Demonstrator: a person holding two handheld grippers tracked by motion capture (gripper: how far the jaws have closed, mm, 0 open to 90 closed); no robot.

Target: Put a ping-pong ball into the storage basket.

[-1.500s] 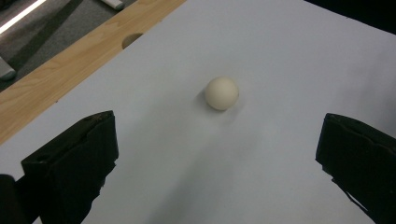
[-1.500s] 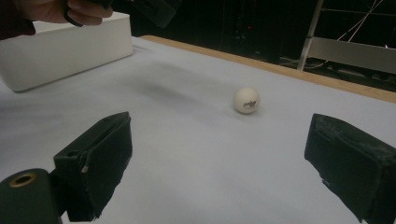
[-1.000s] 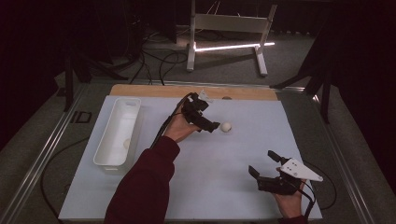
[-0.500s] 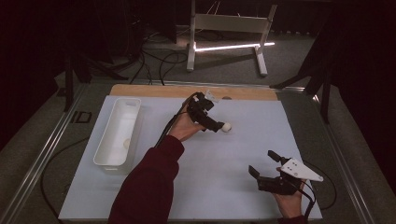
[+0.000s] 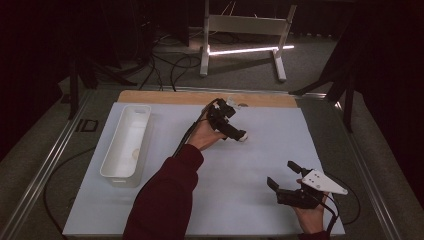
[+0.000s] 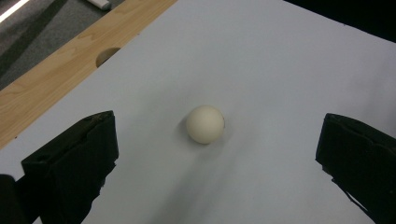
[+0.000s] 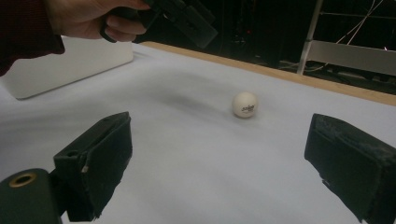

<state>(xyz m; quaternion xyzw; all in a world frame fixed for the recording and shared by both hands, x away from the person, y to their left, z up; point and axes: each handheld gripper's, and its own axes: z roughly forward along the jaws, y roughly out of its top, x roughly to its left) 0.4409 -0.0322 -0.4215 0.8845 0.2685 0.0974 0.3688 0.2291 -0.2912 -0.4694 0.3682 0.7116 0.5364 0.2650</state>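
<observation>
Small white ball [image 5: 243,136] lying free on the pale worktop [image 5: 260,160], toward the far wooden edge strip [image 5: 150,97], well right of the white bin [image 5: 125,145]. Left tongs [image 5: 235,132] reaching out over the ball from its near-left side, forearm in dark red sleeve [image 5: 160,200] stretched diagonally up from the near edge, left hand [image 5: 205,136] wrapped round the grip, wrist tipped down toward the ball. Jaws spread wide in the left gripper view, ball [image 6: 205,124] centred between them, touching neither, resting on the sheet. Right tongs [image 5: 285,177] held low near the ball's near-right, well apart from it, right hand [image 5: 310,212] at the worktop's near edge, grey plate on top, tips aimed back toward the ball. Jaws wide apart here too, nothing between them; ball [image 7: 244,104] seen farther off, printed logo facing this camera, with left hand [image 7: 88,16] and its tongs above-left of the ball.
</observation>
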